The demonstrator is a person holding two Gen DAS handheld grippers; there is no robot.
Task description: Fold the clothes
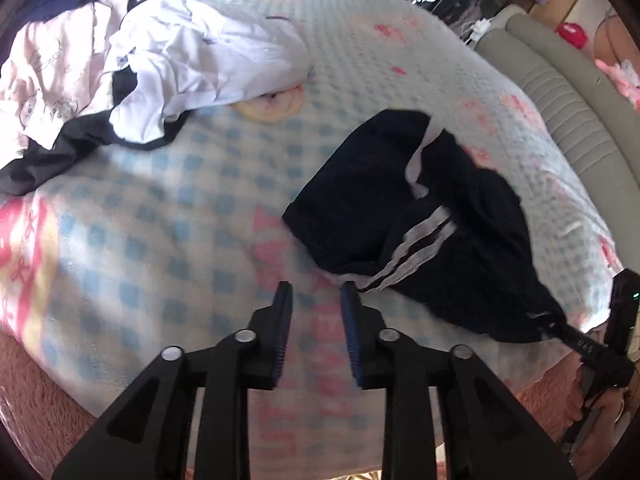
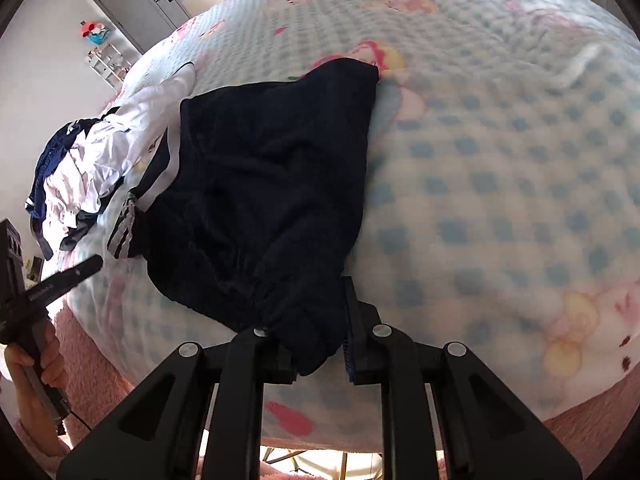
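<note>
Dark navy shorts (image 1: 432,216) with white side stripes lie crumpled on the checked blanket (image 1: 168,216), right of centre in the left wrist view. My left gripper (image 1: 316,294) hovers open just left of their near striped edge, with nothing between its fingers. My right gripper (image 2: 310,332) is shut on a bunched edge of the shorts (image 2: 260,184), and the cloth hides its left fingertip. That right gripper (image 1: 560,330) also shows at the lower right of the left wrist view, pulling a corner of the shorts taut. The left gripper (image 2: 78,272) shows at the left edge of the right wrist view.
A heap of white, pink and dark clothes (image 1: 132,60) lies at the far left of the bed. A grey padded headboard (image 1: 568,120) runs along the right side. Pink fluffy bedding (image 1: 36,392) borders the near edge. A person's hand (image 2: 36,364) holds the left gripper's handle.
</note>
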